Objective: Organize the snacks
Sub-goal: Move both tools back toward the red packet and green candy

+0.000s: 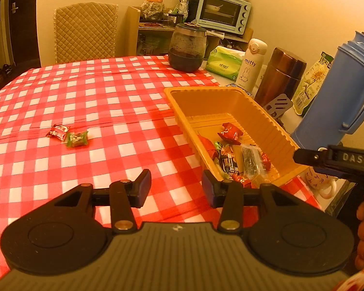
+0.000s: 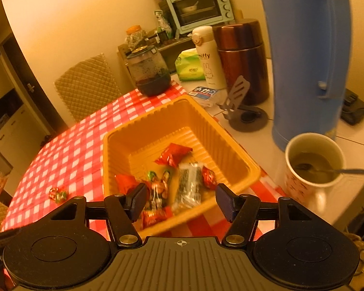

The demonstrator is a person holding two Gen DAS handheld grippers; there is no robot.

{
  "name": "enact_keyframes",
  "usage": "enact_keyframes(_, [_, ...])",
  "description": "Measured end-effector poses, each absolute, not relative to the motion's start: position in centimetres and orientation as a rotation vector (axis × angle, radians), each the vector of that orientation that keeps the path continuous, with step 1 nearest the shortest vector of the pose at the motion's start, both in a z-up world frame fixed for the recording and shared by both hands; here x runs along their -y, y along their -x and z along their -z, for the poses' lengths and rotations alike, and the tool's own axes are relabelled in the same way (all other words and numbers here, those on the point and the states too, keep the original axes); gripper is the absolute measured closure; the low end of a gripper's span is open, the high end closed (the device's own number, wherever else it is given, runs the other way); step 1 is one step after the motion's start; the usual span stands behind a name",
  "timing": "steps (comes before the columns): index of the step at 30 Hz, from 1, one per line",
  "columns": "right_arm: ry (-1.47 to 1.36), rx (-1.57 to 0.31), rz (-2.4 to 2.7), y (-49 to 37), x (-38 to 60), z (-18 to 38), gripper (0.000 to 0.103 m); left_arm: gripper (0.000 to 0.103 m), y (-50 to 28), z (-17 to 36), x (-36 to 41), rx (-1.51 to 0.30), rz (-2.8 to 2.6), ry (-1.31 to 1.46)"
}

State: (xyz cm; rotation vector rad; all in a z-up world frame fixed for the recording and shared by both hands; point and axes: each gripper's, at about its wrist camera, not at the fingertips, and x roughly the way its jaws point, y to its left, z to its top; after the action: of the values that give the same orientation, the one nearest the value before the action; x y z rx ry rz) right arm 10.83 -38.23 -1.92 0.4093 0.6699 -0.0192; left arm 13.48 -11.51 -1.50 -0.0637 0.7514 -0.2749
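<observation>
The left gripper (image 1: pixel 176 188) hangs with jaws apart and nothing between them over the checked tablecloth (image 1: pixel 97 92), just beside the yellow tray (image 1: pixel 274 131). The right gripper (image 2: pixel 179 201) is released too, empty above the tray's near end. The tray sits at the cloth's right edge and holds several wrapped snacks (image 2: pixel 173 157). Two loose candies (image 1: pixel 69 135) lie touching each other toward the cloth's left side, well apart from the tray.

The blue thermos (image 2: pixel 308 55) is running off the top edge in the right wrist view; the two candies (image 2: pixel 58 194) on the checkered cloth are showing too small and blurred to identify
</observation>
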Motion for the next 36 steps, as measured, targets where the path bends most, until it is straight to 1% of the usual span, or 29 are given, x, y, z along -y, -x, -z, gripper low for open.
enact_keyframes(7, [-0.386, -0.656, 0.001, -8.0, 36.0, 0.6, 0.041, 0.053, -11.3, 0.3, 9.7, -0.733, 0.249, 0.053])
enact_keyframes(9, [-0.381, -0.655, -0.015, -7.4, 35.1, 0.3, 0.041, 0.048, -10.6, -0.1, 9.1, -0.726, 0.237, 0.05])
enact_keyframes(12, [-0.366, -0.65, -0.037, -6.7, 33.8, -0.3, 0.041, 0.044, -9.7, -0.7, 8.2, -0.717, 0.222, 0.048])
enact_keyframes(19, [-0.326, -0.648, -0.086, -5.4, 30.9, -1.1, 0.041, 0.039, -7.7, -1.8, 5.7, -0.694, 0.18, 0.054])
enact_keyframes(21, [-0.314, -0.647, -0.096, -5.2, 30.4, -1.3, 0.041, 0.034, -7.3, -2.0, 5.1, -0.688, 0.17, 0.059])
enact_keyframes(27, [-0.28, -0.635, -0.122, -4.9, 28.7, -2.1, 0.041, 0.024, -6.2, -2.3, 2.7, -0.672, 0.13, 0.084])
enact_keyframes(31, [-0.258, -0.635, -0.143, -5.0, 27.7, -2.3, 0.041, 0.023, -5.9, -2.2, 1.1, -0.672, 0.104, 0.096])
enact_keyframes(33, [-0.244, -0.639, -0.151, -5.2, 27.1, -2.2, 0.041, 0.019, -5.8, -2.2, 0.3, -0.67, 0.088, 0.096])
enact_keyframes(36, [-0.224, -0.642, -0.165, -5.5, 26.2, -2.0, 0.041, 0.018, -5.9, -2.0, -0.9, -0.67, 0.068, 0.099])
